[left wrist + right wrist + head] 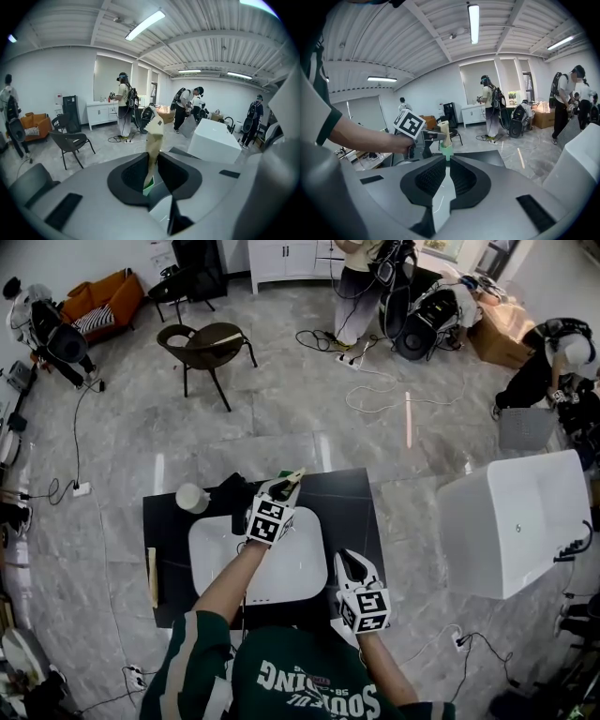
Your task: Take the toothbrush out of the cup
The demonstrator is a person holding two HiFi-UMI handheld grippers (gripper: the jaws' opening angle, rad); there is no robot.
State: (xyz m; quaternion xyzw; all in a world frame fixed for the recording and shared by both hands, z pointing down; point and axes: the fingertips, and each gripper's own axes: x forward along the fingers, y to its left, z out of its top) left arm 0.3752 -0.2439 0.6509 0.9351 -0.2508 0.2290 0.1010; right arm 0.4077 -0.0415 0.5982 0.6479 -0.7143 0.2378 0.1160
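Left gripper (287, 482) is clamping its black pads on the beige toothbrush (153, 136), whose head is blocky and pale. The toothbrush is standing upright in a pale-green cup (446, 151) near the far edge of the matte black table (352, 498), just beyond a glossy, rounded white basin (300, 568). Right gripper (349, 563) is hovering by the basin's near right corner, its ribbed jaws closed on nothing. The green shirt (300, 681) is showing white lettering upside down, not fully readable.

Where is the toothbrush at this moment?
The toothbrush stands gripped in the left claw, its foot in the green cup at the far edge of the black table, middle of the head view.
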